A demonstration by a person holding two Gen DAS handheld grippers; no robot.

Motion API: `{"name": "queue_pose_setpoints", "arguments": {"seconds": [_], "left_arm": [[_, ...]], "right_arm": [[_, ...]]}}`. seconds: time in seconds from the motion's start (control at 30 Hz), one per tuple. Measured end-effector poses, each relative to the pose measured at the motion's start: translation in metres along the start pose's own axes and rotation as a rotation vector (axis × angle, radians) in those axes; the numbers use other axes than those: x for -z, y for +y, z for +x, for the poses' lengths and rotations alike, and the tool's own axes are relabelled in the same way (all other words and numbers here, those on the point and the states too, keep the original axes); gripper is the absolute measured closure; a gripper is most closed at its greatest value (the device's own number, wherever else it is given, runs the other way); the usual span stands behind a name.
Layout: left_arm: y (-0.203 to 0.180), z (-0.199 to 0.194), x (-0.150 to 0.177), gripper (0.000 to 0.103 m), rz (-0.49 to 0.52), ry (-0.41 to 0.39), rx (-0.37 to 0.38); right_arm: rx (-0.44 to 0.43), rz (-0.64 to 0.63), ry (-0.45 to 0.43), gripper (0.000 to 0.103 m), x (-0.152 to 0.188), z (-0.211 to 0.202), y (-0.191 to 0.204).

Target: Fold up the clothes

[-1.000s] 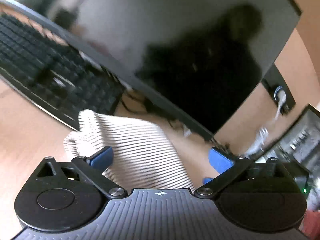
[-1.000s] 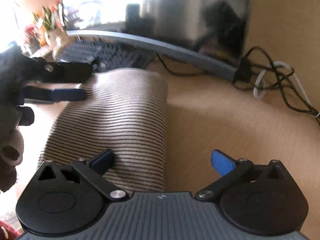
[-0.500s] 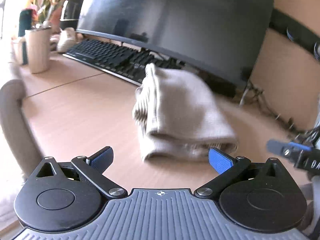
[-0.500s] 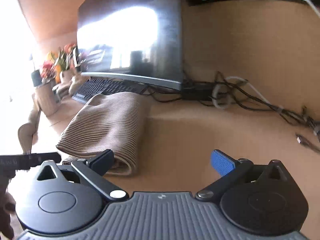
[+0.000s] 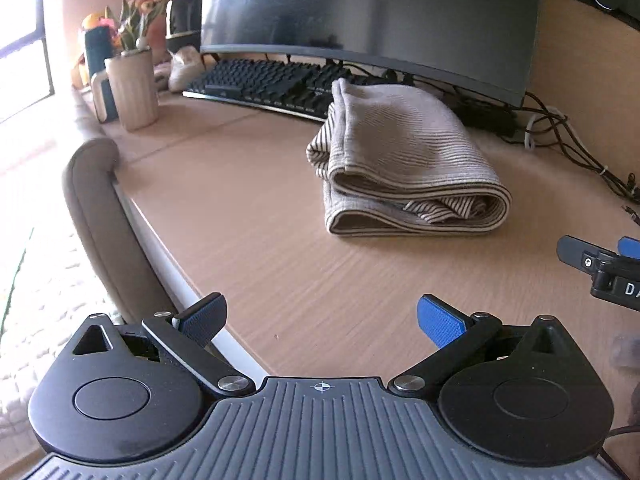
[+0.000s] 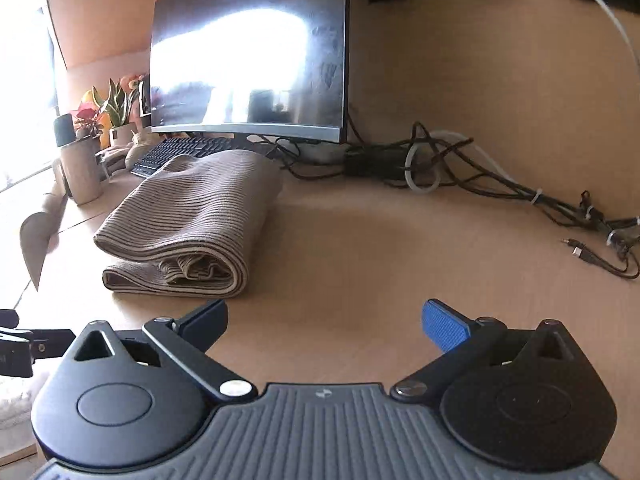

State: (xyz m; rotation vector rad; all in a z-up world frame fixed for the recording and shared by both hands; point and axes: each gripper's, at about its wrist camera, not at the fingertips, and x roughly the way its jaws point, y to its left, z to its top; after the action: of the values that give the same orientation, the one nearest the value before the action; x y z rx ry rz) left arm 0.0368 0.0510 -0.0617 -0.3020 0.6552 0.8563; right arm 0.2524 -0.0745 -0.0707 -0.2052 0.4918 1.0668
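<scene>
Resting folded at twelve o'clock, the striped beige knit garment could unroll if snagged; both grippers' fingers gape empty.

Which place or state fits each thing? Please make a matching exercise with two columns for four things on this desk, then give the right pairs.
Things:
1. striped garment
2. keyboard
3. cables
4. left gripper

Places or states:
A. open, holding nothing
B. bundled along the wall, to the right of the monitor
C. folded, lying on the desk
D. under the monitor's lower edge, behind the garment

Pairs: 1-C, 2-D, 3-B, 4-A
</scene>
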Motion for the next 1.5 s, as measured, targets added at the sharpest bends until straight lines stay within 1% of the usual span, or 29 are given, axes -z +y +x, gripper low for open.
{"name": "queue_pose_setpoints", "arguments": {"seconds": [0.17,0.3,0.4,0.67,1.03,1.1,1.2,1.27,1.37,1.5], "left_arm": [[-0.004,-0.004,-0.004,0.0,0.009,-0.007,0.015],[-0.007,-0.002,-0.007,0.0,0.015,-0.001,0.032],[-0.008,0.001,-0.008,0.0,0.007,0.008,0.038],[-0.007,0.003,-0.007,0.0,-0.014,0.024,0.042],[-0.002,0.0,-0.004,0.0,-0.055,0.02,0.071],[-0.002,-0.001,-0.003,0.0,-0.06,0.021,0.068],[-0.003,0.001,-0.003,0.0,-0.056,0.02,0.038],[-0.002,0.002,-0.003,0.0,-0.059,0.021,0.033],[-0.001,-0.001,-0.002,0.0,-0.066,0.002,0.045],[-0.003,-0.007,-0.003,0.0,-0.056,-0.041,0.033]], "right_arm": [[-0.027,-0.007,0.005,0.0,0.003,0.0,0.002],[-0.051,-0.046,0.015,0.0,0.005,0.0,0.008],[-0.045,-0.063,0.027,0.0,0.005,0.001,0.012],[-0.04,-0.062,0.036,0.0,0.005,0.003,0.011],[-0.039,-0.062,0.04,0.0,0.005,0.003,0.012],[-0.038,-0.064,0.04,0.0,0.005,0.003,0.012],[-0.036,-0.065,0.042,0.0,0.005,0.004,0.012],[-0.037,-0.066,0.042,0.0,0.005,0.004,0.012],[-0.037,-0.065,0.041,0.0,0.005,0.004,0.012],[-0.038,-0.064,0.04,0.0,0.005,0.004,0.011]]}}
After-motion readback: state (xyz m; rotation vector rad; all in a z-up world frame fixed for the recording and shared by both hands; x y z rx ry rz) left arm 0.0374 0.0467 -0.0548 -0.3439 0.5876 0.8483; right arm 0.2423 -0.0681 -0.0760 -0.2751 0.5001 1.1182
